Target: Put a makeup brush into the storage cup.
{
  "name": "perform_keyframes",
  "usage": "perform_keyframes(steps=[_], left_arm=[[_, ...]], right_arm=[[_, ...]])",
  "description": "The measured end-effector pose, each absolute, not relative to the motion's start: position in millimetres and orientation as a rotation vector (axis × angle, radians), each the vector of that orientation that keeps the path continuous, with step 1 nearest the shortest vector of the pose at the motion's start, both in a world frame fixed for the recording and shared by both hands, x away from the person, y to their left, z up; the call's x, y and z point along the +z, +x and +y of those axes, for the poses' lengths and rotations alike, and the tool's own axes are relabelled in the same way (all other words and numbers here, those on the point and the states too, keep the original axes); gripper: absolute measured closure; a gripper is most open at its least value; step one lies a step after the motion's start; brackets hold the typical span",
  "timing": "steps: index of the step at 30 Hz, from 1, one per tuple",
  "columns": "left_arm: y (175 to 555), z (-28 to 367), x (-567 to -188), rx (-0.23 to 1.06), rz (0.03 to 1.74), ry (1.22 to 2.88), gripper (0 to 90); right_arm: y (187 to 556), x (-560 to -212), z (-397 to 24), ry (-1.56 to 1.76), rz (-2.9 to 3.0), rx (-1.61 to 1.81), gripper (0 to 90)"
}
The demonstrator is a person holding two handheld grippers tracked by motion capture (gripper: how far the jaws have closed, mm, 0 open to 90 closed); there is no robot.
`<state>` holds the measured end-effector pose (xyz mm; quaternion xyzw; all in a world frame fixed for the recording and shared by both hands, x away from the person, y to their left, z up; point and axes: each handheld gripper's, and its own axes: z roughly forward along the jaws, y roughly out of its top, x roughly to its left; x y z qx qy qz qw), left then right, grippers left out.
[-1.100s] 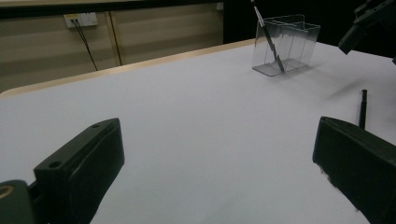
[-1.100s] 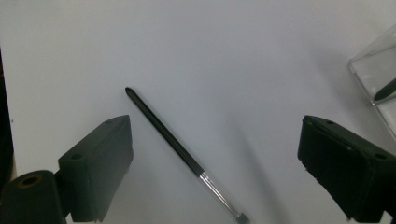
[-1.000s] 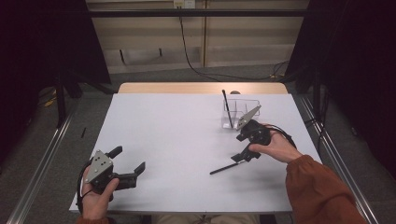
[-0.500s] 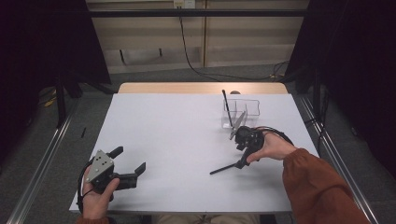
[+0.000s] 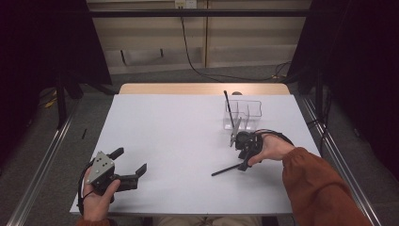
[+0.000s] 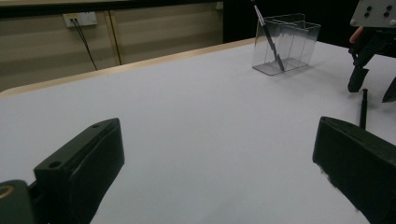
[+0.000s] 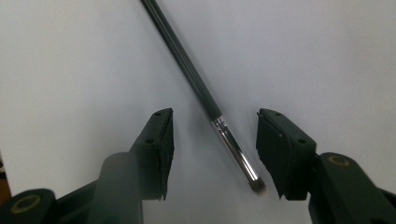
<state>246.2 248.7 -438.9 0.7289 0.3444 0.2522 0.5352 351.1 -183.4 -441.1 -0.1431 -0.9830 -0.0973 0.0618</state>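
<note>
White and bare over most of its top, your counter [image 5: 179,141] carries the work toward its right edge. Lying flat there is a thin black brush [image 7: 205,98], its dark handle slanting away toward the counter's near edge and its silver ferrule and small tuft pointing toward your right hand. In the right gripper view that ferrule end lies on the counter in the gap between the two pads; neither pad touches it, with white surface showing on both sides of the shaft.

Your right tongs [image 5: 243,151] point down over that end of the brush, jaws roughly half apart. They have just been closing, with the brush between them but not yet pinched.

Just beyond the right tongs, toward the far right corner, stands a clear divided holder [image 5: 244,113]. A second black brush [image 5: 228,109] leans upright inside it, its handle rising above the rim.

Well apart from all this, near the near left corner, your left tongs [image 5: 131,162] rest low over the counter in your left hand [image 5: 98,200]. Their jaws are spread wide with nothing between them, and they face across the counter toward the holder.
</note>
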Motion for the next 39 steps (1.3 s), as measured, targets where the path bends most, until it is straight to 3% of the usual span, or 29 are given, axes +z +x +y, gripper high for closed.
perform_keyframes(steps=[9, 13, 22, 27, 39], left_arm=[[246.7, 248.3, -439.2, 0.598, 0.82, 1.74, 2.1], [246.7, 248.1, -439.2, 0.596, 0.821, 1.741, 2.1], [246.5, 248.4, -439.2, 0.596, 0.818, 1.743, 2.2], [246.5, 248.7, -439.3, 0.597, 0.82, 1.742, 2.1], [248.0, 249.2, -439.7, 0.597, 0.829, 1.744, 2.1]], right_arm=[[349.2, -448.0, -180.0, -0.363, -3.018, -0.248, 52.2], [348.2, -447.5, -178.9, -0.351, -3.061, -0.223, 65.4], [346.8, -447.3, -176.8, -0.326, -3.083, -0.2, 70.9], [347.9, -447.4, -175.9, -0.315, -3.067, -0.185, 83.9], [349.1, -447.0, -174.4, -0.336, -3.054, -0.167, 84.5]])
